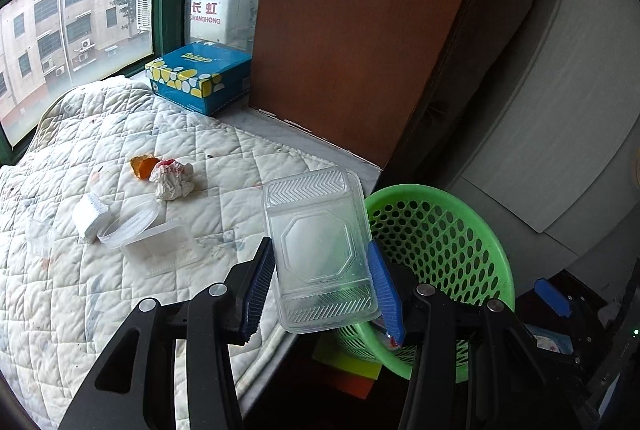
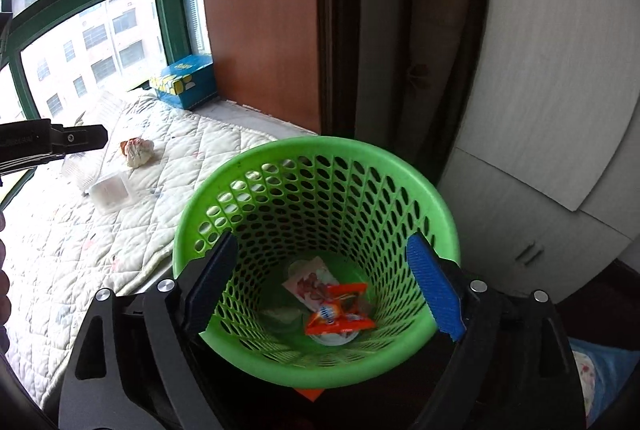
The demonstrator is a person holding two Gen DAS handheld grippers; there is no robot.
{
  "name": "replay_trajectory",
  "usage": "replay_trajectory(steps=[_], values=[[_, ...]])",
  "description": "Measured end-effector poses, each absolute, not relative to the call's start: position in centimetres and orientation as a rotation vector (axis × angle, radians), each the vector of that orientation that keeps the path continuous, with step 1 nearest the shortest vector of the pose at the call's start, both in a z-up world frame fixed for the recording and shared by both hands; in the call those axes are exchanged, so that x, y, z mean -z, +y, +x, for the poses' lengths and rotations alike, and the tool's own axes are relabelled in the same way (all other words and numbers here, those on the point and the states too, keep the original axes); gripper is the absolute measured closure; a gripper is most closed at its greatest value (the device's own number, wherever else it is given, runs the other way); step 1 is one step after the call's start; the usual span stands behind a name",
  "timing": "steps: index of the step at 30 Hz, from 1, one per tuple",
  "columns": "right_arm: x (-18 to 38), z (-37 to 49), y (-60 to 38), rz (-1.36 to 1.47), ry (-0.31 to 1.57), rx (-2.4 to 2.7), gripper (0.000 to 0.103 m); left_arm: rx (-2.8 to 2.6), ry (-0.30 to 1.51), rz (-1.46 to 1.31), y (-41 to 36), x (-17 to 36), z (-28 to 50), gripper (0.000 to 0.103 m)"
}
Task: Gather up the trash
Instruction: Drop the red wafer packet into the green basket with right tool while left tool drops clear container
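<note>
On the quilt [image 1: 100,294], going from its left edge toward its right edge, some trash is still seen: a small white block [image 1: 91,214], a flat clear lid [image 1: 130,224], an empty clear tray [image 1: 164,248], an orange scrap [image 1: 143,165] and a crumpled paper ball [image 1: 172,177]. Past the right edge, a clear plastic box [image 1: 320,250] is pinched between the blue pads of the left gripper [image 1: 320,290], and it is held up in the air beside the green basket [image 1: 472,226], not yet over it. The box is thin and smooth, so it could slip, or be let go too soon and land on the floor next to the basket. It is also wide, so it could catch on the rim and tip out. Only in the right wrist view is the inside of the basket shown: an orange wrapper [image 2: 340,310] and white scraps at the bottom. There the right gripper [image 2: 326,288] is spread wide over the basket, and nothing is held in it.
</note>
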State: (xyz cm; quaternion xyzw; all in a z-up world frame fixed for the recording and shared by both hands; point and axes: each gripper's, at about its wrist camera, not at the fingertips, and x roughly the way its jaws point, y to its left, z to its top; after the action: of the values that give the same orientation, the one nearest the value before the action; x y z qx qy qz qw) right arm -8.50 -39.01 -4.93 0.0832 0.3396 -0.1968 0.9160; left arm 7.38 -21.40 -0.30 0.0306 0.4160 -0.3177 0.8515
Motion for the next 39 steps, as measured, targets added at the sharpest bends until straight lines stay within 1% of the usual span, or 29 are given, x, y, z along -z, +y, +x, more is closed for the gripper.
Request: replay_trajectory(steps=[13, 16, 17, 19, 20, 21, 30, 39], values=[[4.5, -11.2, -41.1, 0.199, 0.663, 0.47, 0.015, 0.777, 0.938, 0.123, -27.7, 2.0, 6.1, 0.056], [4.6, -11.6, -41.6, 0.209, 0.663, 0.479, 0.015, 0.801, 0.94, 0.14, -28.7, 2.4, 5.6, 0.049], [4.7, -11.7, -41.7, 0.212, 0.663, 0.482, 0.015, 0.808, 0.943, 0.144, -28.9, 2.5, 5.5, 0.04], [4.8, -12.0, -41.9, 0.217, 0.663, 0.485, 0.015, 0.812, 0.94, 0.149, -29.1, 2.7, 5.3, 0.036], [4.8, -12.0, -41.9, 0.22, 0.663, 0.484, 0.015, 0.817, 0.943, 0.149, -29.0, 2.8, 5.2, 0.032], [4.8, -12.1, -41.9, 0.222, 0.662, 0.483, 0.015, 0.812, 0.942, 0.15, -28.9, 2.9, 5.1, 0.031], [4.8, -10.6, -40.4, 0.198, 0.665, 0.427, 0.014, 0.693, 0.923, 0.139, -24.8, 2.7, 6.8, 0.031], [4.5, -7.3, -37.7, 0.187, 0.679, 0.321, 0.012, 0.508, 0.932, 0.093, -17.3, 3.2, 10.9, 0.031]])
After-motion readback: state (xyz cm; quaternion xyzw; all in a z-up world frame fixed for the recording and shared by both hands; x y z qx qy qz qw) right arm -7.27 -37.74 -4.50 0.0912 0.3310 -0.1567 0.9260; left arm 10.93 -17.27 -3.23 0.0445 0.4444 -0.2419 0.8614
